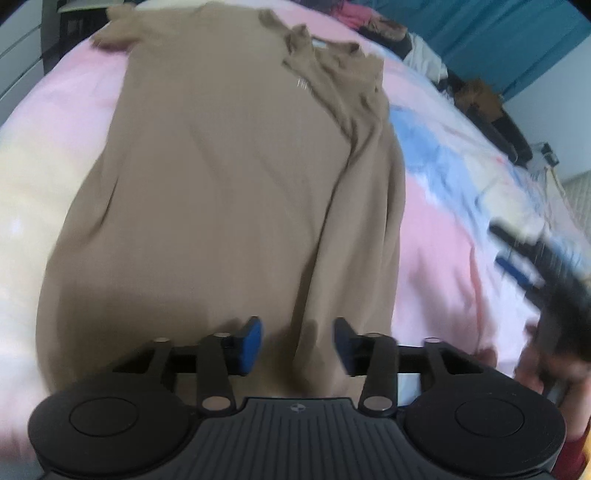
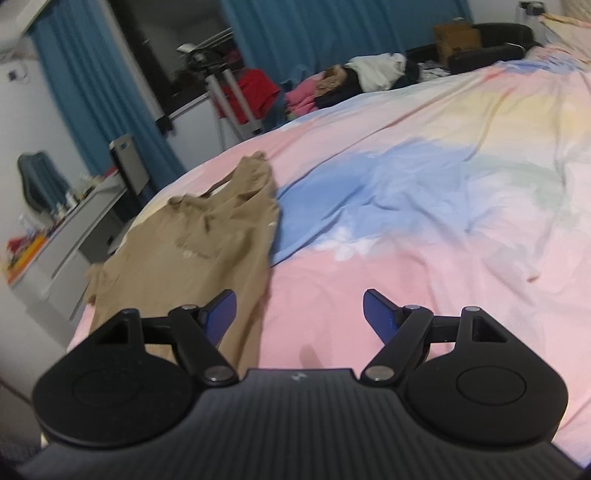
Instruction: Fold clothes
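A tan garment (image 1: 229, 177) lies spread lengthwise on the pastel bedsheet (image 1: 439, 258), its right side folded inward and its straps bunched at the far end. My left gripper (image 1: 298, 341) hovers open over the garment's near hem with nothing between its blue pads. In the left wrist view my right gripper (image 1: 524, 258) shows as a blurred dark shape at the right, held by a hand. In the right wrist view my right gripper (image 2: 299, 314) is open above the pink sheet, just right of the tan garment (image 2: 199, 243), and holds nothing.
A pile of clothes (image 2: 332, 88) sits at the far edge of the bed. A grey desk (image 2: 77, 229) with clutter and a chair stand left of the bed. Blue curtains (image 2: 303, 33) hang behind. A cardboard box (image 2: 456, 38) sits on dark furniture at the back right.
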{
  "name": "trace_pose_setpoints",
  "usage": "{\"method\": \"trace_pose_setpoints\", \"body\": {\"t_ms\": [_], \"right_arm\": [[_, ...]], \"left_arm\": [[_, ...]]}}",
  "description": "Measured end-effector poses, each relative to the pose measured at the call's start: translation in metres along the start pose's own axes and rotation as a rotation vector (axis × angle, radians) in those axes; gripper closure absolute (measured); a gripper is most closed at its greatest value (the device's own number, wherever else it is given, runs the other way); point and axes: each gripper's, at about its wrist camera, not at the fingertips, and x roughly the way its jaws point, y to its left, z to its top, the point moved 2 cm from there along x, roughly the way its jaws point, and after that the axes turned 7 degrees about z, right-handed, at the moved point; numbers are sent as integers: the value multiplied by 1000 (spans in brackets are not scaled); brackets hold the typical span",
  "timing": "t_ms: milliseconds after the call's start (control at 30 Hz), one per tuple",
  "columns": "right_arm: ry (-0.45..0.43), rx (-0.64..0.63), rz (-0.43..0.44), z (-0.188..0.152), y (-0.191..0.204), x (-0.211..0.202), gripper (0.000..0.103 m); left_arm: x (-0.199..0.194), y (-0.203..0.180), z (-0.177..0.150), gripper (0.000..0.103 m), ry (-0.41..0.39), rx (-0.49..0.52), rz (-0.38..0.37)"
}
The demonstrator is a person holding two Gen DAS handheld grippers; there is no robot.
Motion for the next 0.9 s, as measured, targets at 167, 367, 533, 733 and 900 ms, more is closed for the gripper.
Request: {"method": "trace_pose_setpoints", "body": {"t_ms": [167, 367, 533, 733, 900], "right_arm": [[44, -70, 44, -8, 19, 20, 26], [17, -158, 56, -8, 38, 43, 26], [56, -164, 115, -12, 41, 64, 26], [68, -142, 128, -12, 36, 71, 26], [67, -111, 124, -11, 30, 75, 26]], "left_arm": [[31, 2, 75, 40, -50, -117, -44], [100, -18, 157, 38, -137, -210, -59], [160, -49, 200, 41, -200, -218, -35], [182, -75, 227, 99, -239, -82, 20], [178, -90, 243, 100, -323, 97, 227]]}}
